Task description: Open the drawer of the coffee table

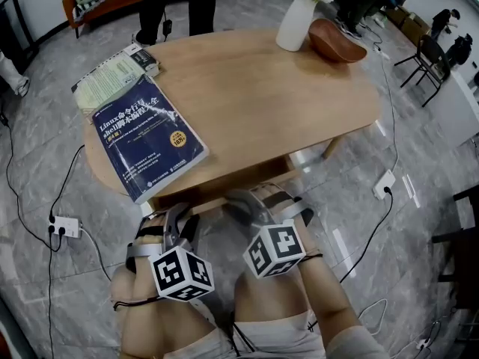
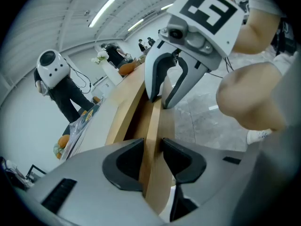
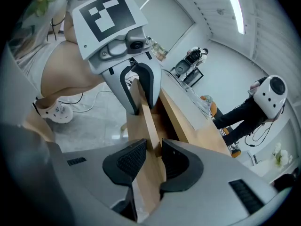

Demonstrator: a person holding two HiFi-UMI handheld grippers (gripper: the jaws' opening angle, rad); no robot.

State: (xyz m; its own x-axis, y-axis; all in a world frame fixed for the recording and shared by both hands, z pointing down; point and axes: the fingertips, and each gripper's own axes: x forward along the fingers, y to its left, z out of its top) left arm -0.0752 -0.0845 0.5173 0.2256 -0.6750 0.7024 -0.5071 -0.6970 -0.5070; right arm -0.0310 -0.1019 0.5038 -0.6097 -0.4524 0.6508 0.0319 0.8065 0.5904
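Left gripper (image 2: 151, 149) and right gripper (image 3: 153, 149) both pinch the top edge of the drawer (image 2: 155, 121), just under the table's (image 1: 262, 88) near edge. An uneven pull could skew and jam it, and such shallow pinches may slip off.

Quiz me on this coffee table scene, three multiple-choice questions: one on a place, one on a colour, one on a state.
1. The white vase stands: A on the floor; B on the table beside the brown bowl; C on a chair.
2. The top book has a cover that is: A red; B blue; C yellow.
3. The left gripper and right gripper hold their fingers: A empty; B around a cable; C around the drawer front.
B, vase and bowl share the far edge; B, dark blue cover; C, wood panel between both pairs.
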